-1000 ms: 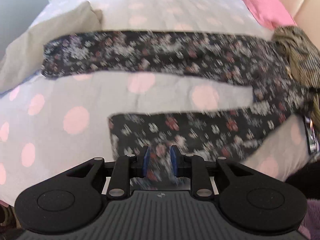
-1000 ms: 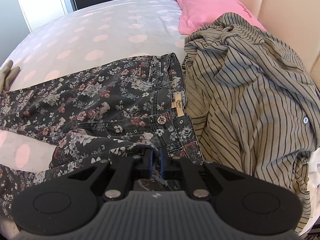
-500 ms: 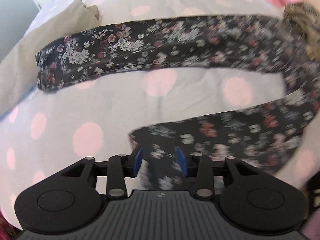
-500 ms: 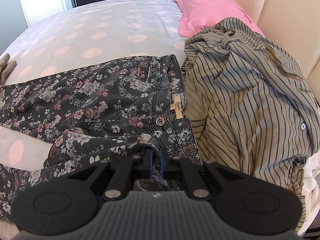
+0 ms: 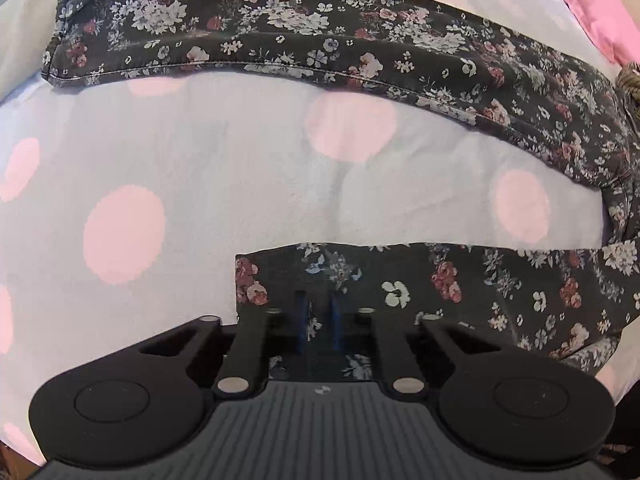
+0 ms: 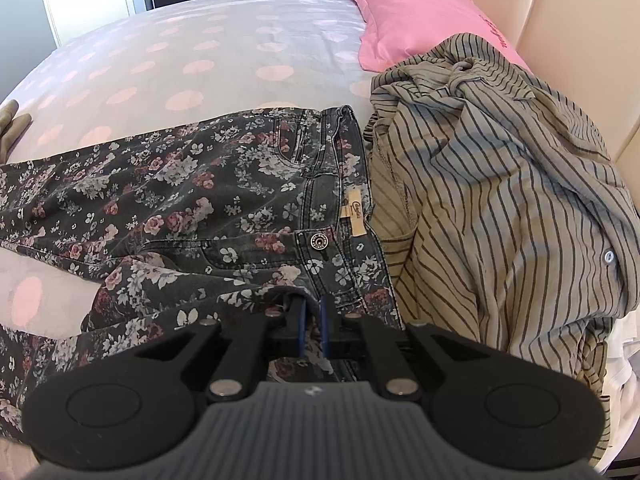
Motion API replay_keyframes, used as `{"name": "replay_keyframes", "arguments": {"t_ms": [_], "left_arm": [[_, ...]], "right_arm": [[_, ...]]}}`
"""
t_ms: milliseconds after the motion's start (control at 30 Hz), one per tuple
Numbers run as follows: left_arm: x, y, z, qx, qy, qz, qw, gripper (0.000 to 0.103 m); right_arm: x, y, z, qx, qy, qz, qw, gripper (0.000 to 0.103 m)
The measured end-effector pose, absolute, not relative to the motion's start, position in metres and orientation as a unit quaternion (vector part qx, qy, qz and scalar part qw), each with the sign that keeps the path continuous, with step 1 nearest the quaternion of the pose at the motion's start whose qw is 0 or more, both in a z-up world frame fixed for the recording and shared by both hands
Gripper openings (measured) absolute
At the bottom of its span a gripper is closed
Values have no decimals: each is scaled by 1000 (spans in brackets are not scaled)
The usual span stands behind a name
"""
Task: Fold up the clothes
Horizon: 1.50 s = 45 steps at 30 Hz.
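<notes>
Left wrist: floral trousers (image 5: pixel 500 292) gripped.

Right tongs (image 6: pixel 312 326) pinch the waistband of floral jeans (image 6: pixel 192 208) spread on a pink-dotted bed (image 6: pixel 192 56). A crumpled striped shirt (image 6: pixel 500 184) lies touching them, below a pink pillow (image 6: pixel 412 20).

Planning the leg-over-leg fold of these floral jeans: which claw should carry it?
Probably left: the left claw is shut on the near leg's hem of the floral jeans; the right claw pins the waist.
</notes>
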State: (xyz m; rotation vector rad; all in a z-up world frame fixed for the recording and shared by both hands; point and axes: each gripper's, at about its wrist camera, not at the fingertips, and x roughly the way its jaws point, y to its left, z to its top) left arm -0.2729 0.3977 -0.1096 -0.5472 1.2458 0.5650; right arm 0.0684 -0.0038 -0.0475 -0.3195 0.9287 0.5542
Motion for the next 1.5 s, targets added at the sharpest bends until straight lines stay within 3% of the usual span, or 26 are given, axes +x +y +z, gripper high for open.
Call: {"name": "replay_keyframes", "arguments": {"t_ms": [167,567,667,900,1500], "left_arm": [[-273,391,-89,-232,525,287,767,2],[-300,400,42,-192,283,373,863,1],[-307,396,65,-162,258,369,878,1],[-320,400,30,-149,386,373,830,1],[-346,355,-25,-102,598,258,752,1]], "right_arm": [[69,-7,-45,-142,438,266,847,8],[61,-15,-16,-73,380,297,873,8],[58,-13,-10,-73,372,312,871,8],[52,-9,-20,-113,412,354,832,8],[22,-3,-47,-249,474,351,768,8]]}}
